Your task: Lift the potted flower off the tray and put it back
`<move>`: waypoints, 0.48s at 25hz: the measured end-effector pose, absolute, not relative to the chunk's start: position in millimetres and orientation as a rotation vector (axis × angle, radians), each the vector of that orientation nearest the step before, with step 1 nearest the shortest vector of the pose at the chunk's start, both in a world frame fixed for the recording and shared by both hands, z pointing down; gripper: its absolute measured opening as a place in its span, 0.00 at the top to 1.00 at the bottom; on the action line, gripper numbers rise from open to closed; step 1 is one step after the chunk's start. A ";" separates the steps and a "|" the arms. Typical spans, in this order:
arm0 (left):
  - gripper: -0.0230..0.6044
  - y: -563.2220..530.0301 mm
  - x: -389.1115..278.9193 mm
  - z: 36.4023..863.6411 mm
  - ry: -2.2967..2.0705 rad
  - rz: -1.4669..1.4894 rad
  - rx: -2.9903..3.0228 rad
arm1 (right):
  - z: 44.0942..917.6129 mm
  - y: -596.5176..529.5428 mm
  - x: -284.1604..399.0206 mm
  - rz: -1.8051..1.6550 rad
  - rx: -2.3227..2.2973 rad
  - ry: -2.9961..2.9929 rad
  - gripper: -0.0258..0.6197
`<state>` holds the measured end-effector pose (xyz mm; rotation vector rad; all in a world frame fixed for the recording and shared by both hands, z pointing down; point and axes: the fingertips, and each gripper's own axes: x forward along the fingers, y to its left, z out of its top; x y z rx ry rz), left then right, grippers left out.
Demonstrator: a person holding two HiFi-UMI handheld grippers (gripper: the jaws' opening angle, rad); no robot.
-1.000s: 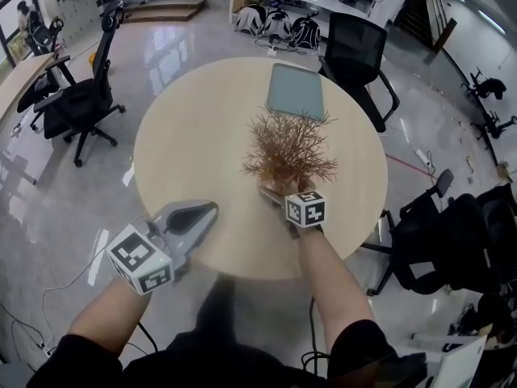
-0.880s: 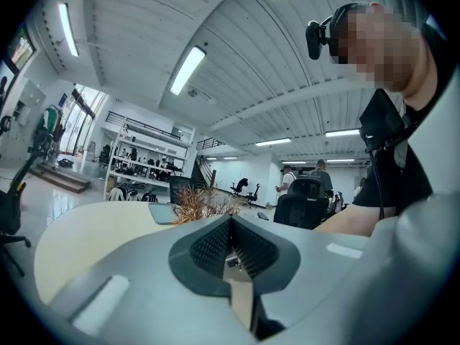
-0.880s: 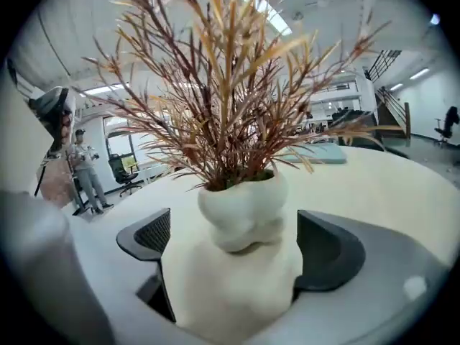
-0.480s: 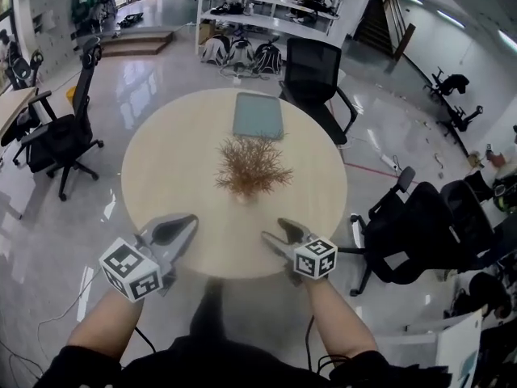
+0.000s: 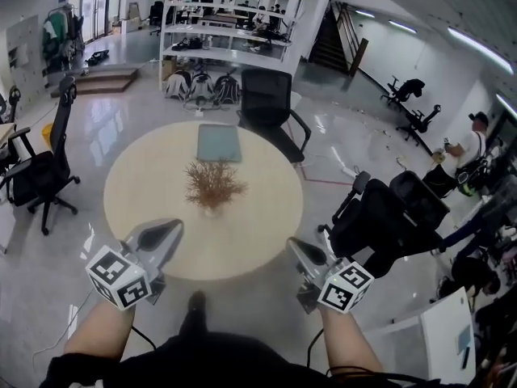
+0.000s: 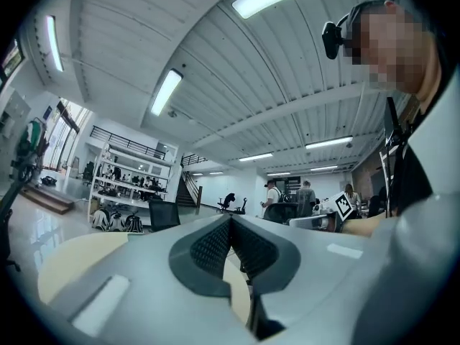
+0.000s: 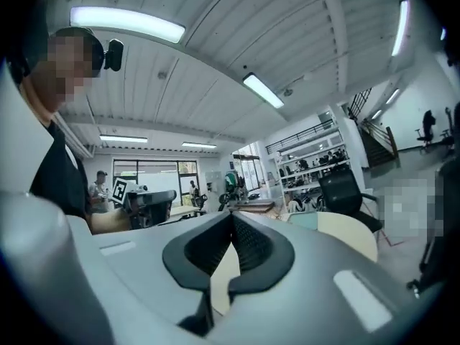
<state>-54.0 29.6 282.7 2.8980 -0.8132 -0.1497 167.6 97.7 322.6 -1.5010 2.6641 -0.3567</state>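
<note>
**Left gripper** [image 6: 231,230]: its ribbed pads [image 6: 210,247] are pressed together along their length, with nothing between them. In the head view its tip lies over the near-left rim of the table [image 5: 266,217], and its marker cube [image 5: 119,277] sits above the person's left forearm.

**Right gripper** [image 7: 231,225]: the jaws have just been closing and now meet. The pads [image 7: 253,244] are face to face and the grip is empty. In the head view it is held off the table, beside the near-right rim and over the floor.

**Plant** [image 5: 212,184]: a dry, brown, branching potted flower. It stands upright near the centre of the round, pale table, untouched and well apart from both grippers.

**Tray** [image 5: 219,143]: a grey-green rectangle lying flat on the far part of the table. The plant stands just in front of its near edge. Whether the pot touches the tray cannot be told.

**Surroundings:** a black chair [image 5: 266,103] stands behind the table. A second chair [image 5: 36,176] is to the left and a third [image 5: 388,217] to the right. White shelves [image 5: 230,23] line the far wall. A bystander [image 5: 464,148] stands at the right edge of the head view.
</note>
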 end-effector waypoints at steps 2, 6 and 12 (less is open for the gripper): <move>0.97 39.2 -53.0 270.3 -0.815 -0.162 2.910 | 309.8 111.9 175.9 -0.334 -1.569 2.635 0.94; 0.97 61.4 -57.1 250.5 -0.778 -0.175 2.936 | 294.2 135.6 175.9 -0.305 -1.602 2.633 0.94; 0.97 75.2 -67.3 244.7 -0.805 -0.176 2.924 | 287.4 156.9 171.7 -0.286 -1.618 2.641 0.94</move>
